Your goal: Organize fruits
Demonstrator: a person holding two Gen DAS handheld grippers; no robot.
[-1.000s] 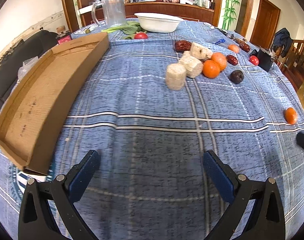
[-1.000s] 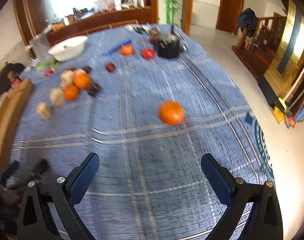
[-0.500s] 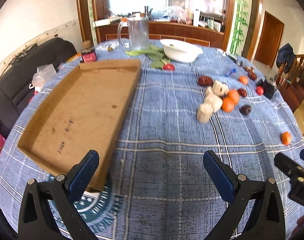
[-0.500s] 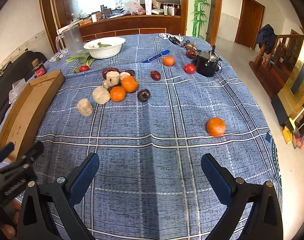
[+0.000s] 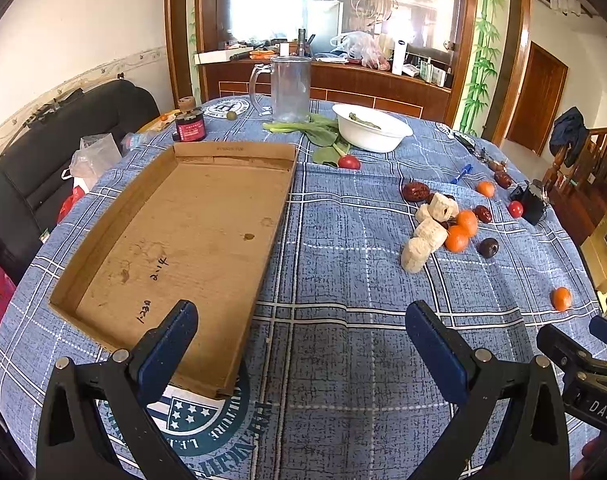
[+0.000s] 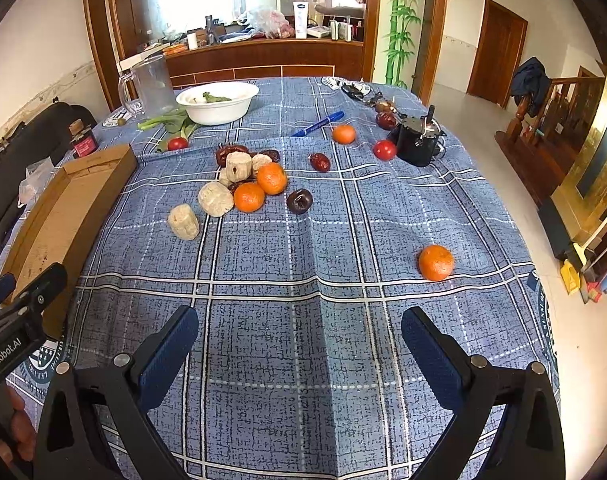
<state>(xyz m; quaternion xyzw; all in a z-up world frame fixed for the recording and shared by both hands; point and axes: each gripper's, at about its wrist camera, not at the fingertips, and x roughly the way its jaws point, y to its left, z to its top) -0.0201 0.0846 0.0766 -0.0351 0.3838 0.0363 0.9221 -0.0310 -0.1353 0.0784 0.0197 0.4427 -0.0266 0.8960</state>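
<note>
Blue plaid tablecloth [image 6: 303, 240]: it covers the whole round table under both your tools.
Brown cardboard tray [image 5: 183, 240]: shallow and bare inside; it lies at ten o'clock from your left gripper, with one blue pad over its near edge.
White round bowl [image 6: 217, 100]: at eleven o'clock far back, some green leaves in it, more greens lying just beside it.
Clear plastic jug [image 5: 289, 88]: upright at twelve o'clock in the left view, near the bowl.
Left gripper [image 5: 301, 344]: your fingers are spread wide with nothing between them, above the cloth.
Right gripper [image 6: 299, 344]: spread wide too, nothing gripped, above bare cloth.
Fruit cluster [image 6: 247, 184]: two orange tangerines touching, pale cut chunks, dark red dates and a dark round fruit, at eleven o'clock from your right tool, well apart from the tray.
Lone orange tangerine [image 6: 436, 263]: by itself at one o'clock, the fruit nearest your right tool.
Red tomato [image 6: 384, 149]: just beside the black pot at one o'clock.
</note>
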